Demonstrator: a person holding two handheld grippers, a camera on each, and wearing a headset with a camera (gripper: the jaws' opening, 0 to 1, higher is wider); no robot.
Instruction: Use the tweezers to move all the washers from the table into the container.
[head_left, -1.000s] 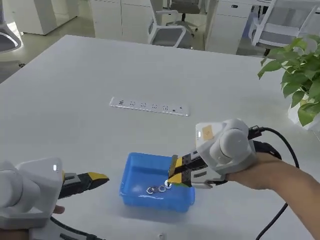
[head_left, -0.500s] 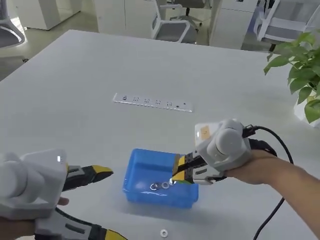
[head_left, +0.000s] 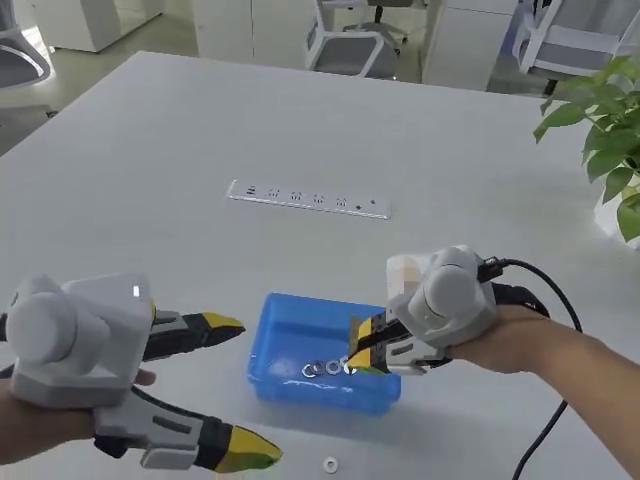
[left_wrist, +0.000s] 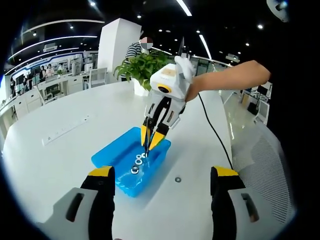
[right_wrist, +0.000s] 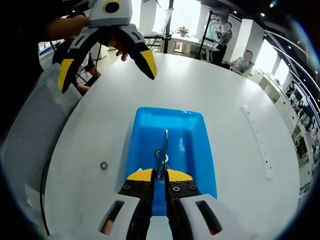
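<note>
Counted three or so washers (head_left: 322, 369) clustered on the floor of the blue container (head_left: 300, 318), toward its near wall. Found one more loose washer (head_left: 329, 463) on the white table (head_left: 200, 130), just near of the container and apart from it.

Compared with a second ago: same cluster in the container, tweezers (right_wrist: 165, 147) still dipped in with tips beside it. Cannot tell whether a washer is between the tips. Noted a shifted view, so put the loose washer's clearer showing down to the camera, not to any move. Judged the task nearly finished, with that last washer still to fetch.

Right gripper (head_left: 362, 350) reaching in from the right, angled down over the container's right half, jaws pinched narrow on the tweezers. Left gripper (head_left: 250, 390) level at the near left, pointing toward the container, just short of its left wall, jaws spread wide and holding nothing.

Beyond, a power strip (head_left: 305, 198) mid-table and a potted plant (head_left: 600, 120) far right
</note>
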